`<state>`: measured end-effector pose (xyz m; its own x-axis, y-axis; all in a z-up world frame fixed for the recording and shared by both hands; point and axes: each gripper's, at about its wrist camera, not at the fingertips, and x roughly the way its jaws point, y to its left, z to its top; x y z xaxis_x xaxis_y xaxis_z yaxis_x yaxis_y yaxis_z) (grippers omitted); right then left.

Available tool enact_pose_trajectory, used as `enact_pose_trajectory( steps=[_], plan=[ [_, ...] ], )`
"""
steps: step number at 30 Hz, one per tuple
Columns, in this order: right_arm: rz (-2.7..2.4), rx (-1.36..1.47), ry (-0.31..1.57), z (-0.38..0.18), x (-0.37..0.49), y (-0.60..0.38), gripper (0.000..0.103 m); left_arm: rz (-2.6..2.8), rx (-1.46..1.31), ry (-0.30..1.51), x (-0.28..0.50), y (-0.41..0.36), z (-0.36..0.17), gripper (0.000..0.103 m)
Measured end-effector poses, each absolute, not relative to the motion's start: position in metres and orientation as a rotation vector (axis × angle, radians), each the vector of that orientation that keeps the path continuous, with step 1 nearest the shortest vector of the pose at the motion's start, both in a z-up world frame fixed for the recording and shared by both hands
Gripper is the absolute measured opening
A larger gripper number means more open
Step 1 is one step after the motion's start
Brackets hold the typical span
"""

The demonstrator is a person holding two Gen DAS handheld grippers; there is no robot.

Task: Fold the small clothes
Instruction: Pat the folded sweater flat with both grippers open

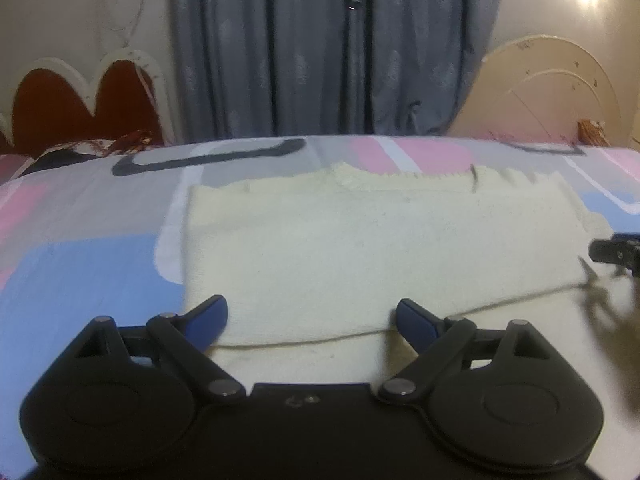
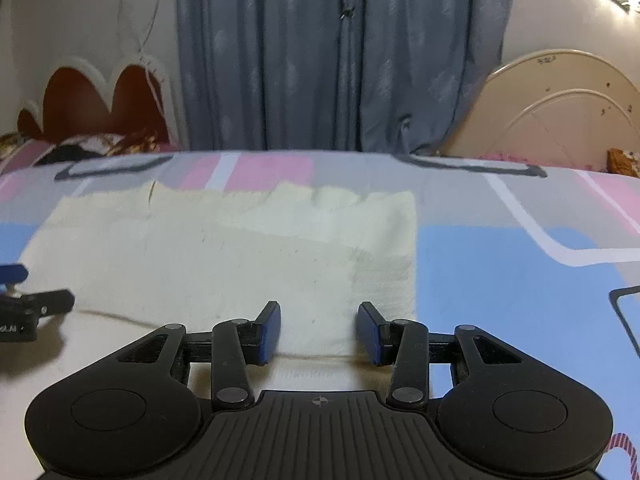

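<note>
A cream knitted garment (image 1: 360,248) lies folded on the bed, its folded edge toward me; it also shows in the right wrist view (image 2: 224,264). My left gripper (image 1: 312,320) is open, its blue pads wide apart just above the near fold at the garment's left end, holding nothing. My right gripper (image 2: 319,334) is open, its pads on either side of the near fold at the garment's right end, holding nothing. Each gripper shows at the edge of the other's view: the right one (image 1: 616,254), the left one (image 2: 28,308).
The bedsheet (image 2: 520,280) has pink, blue and grey blocks. A grey curtain (image 1: 332,48) hangs behind the bed. A red-and-white headboard (image 1: 80,96) stands at the left, a cream one (image 1: 548,88) at the right. A patterned cloth (image 1: 100,148) lies at the far left.
</note>
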<state>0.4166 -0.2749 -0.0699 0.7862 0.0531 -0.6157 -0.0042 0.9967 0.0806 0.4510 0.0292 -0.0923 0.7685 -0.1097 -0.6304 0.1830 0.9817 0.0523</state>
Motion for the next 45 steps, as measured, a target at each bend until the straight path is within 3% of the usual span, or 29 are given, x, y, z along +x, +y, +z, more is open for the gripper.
enact_pose_trajectory(
  steps=[34, 45],
  plan=[
    [0.105, 0.031, 0.717, -0.083, 0.422, -0.290, 0.043, -0.073, 0.145, 0.740, 0.452, 0.033, -0.100, 0.103],
    [0.137, 0.171, 0.699, -0.063, 0.387, -0.322, 0.043, 0.009, 0.098, 0.743, 0.378, 0.051, -0.084, 0.099]
  ],
)
